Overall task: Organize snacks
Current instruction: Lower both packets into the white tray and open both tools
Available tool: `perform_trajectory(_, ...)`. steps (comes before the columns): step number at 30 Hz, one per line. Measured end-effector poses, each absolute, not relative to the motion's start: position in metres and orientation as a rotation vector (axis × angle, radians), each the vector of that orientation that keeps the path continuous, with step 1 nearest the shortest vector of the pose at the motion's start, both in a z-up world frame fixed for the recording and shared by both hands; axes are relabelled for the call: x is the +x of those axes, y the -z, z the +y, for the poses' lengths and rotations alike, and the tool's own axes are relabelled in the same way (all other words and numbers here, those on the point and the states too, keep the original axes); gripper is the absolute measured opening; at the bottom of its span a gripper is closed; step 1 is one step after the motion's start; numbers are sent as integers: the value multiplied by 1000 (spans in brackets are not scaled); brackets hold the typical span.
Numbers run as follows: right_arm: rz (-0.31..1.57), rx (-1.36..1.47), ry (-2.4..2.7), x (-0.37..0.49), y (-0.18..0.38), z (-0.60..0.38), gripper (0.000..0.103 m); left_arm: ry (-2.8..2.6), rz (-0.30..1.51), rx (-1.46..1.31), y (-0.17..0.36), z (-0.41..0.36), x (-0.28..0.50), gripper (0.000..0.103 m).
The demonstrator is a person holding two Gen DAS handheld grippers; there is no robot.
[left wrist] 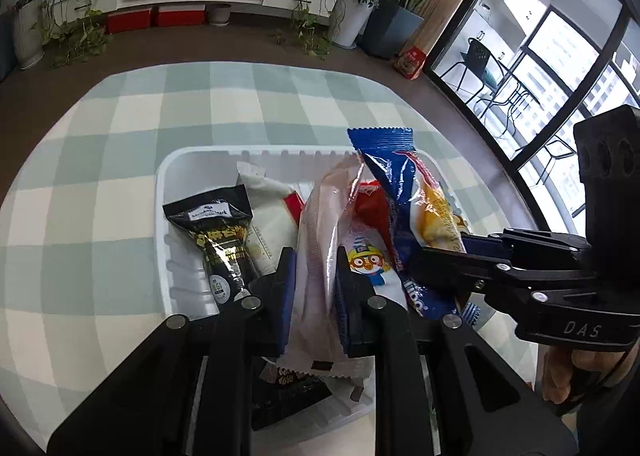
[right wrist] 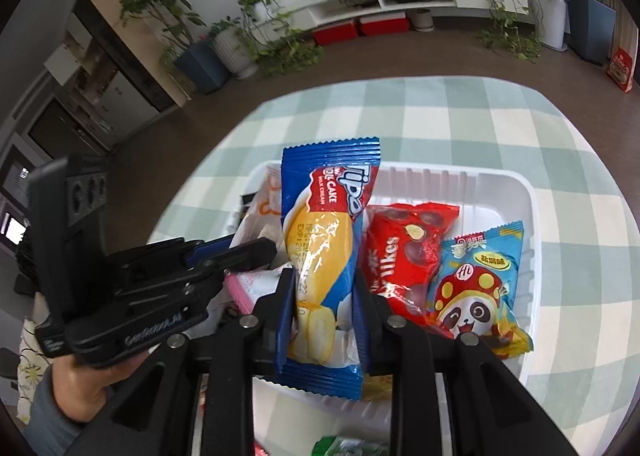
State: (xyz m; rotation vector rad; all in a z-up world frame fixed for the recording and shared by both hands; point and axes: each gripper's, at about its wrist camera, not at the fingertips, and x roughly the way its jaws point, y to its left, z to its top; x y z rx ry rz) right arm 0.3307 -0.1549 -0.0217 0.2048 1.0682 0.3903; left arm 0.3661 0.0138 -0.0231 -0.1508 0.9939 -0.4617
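One white tray (left wrist: 172, 184) on a check cloth (left wrist: 80, 136), mid-frame in both views. Snack packs counted: left view shows approx 6 in or over the tray: black pack (left wrist: 218, 244) at left, white pack (left wrist: 266, 212) beside it, pale clear-wrapped pack (left wrist: 316, 256) centre, cartoon-penguin pack (left wrist: 366, 256), blue roll-cake pack (left wrist: 404, 192) at right, dark pack (left wrist: 288, 392) low centre under the fingers. Right view adds 2 more at right of tray: red pack (right wrist: 404, 256) and panda pack (right wrist: 476, 296), overlapping. Two grippers, one per hand. Left gripper (left wrist: 316, 280): jaws nearly closed, pads pinching the pale clear-wrapped pack, which stands upright betw them over the tray. Right gripper (right wrist: 322, 312): jaws part-open but clamped on the blue roll-cake pack, held upright above tray's left half. Each gripper shows in the other's view, side by side, close. A hand (right wrist: 84, 384) w/ grey sleeve at lower left of right view.
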Motion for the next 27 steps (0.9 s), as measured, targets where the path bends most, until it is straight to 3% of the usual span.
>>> perform_trajectory(6, 1106, 186, -366, 330, 50, -157, 29, 465, 1008, -133, 39, 11, 358, 19)
perform_trajectory(27, 1130, 168, -391, 309, 71, -144, 29, 436, 1010, -211, 49, 17, 331, 19)
